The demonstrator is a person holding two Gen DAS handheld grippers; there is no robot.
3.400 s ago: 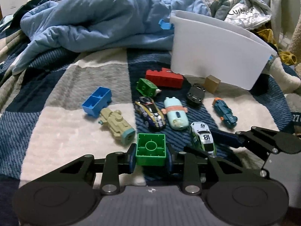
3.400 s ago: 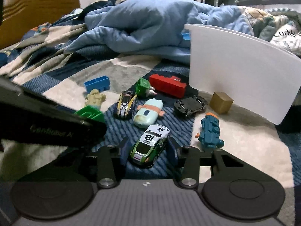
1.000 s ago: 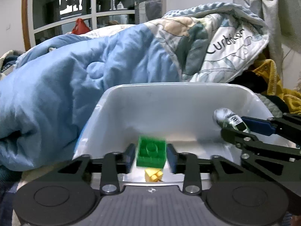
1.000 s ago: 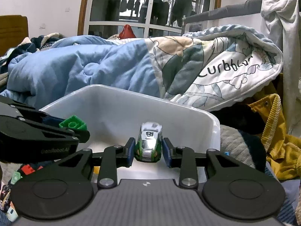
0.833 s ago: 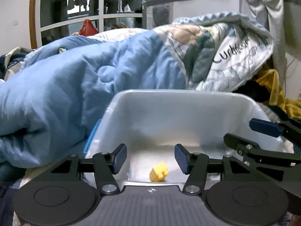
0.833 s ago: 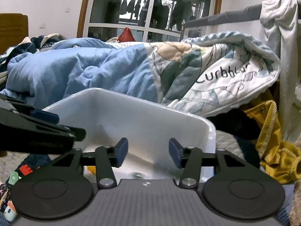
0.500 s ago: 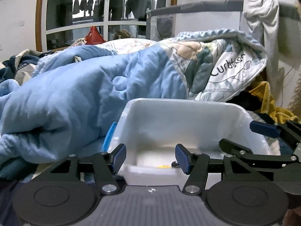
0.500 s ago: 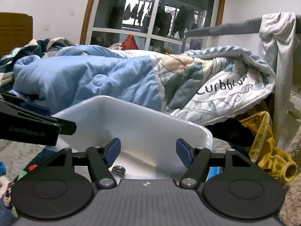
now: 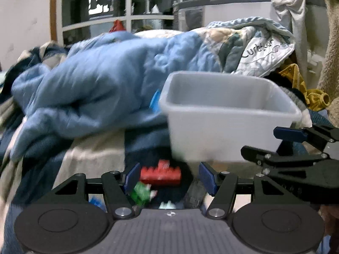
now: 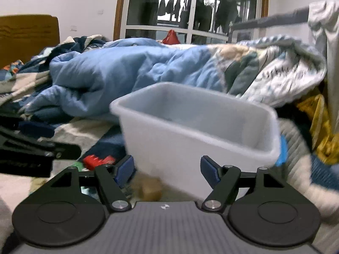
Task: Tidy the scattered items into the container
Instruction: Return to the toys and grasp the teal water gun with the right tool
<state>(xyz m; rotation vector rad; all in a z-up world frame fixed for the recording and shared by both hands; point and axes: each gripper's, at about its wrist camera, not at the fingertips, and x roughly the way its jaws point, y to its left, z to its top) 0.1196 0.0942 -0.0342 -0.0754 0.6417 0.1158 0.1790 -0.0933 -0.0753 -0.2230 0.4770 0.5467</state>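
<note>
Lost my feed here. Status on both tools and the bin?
Left tool, right tool open, empty. White bin upright. Red brick on bed. Nothing blocking.

"What's in front of your left claw point(image 9: 169, 176)?"

"It gapes with nothing between the pads, over the red brick point(image 9: 160, 173) and a green toy point(image 9: 141, 192) on the bed point(image 9: 93, 160). The white container point(image 9: 222, 131) walls off everything ahead and to the right."

"And your right claw point(image 10: 167, 170)?"

"Also spread wide and empty. The container's near wall stands straight ahead, with a tan block point(image 10: 149, 188) below. The blue duvet point(image 10: 118, 80) heaps up behind; bare bed lies to the left."
</note>
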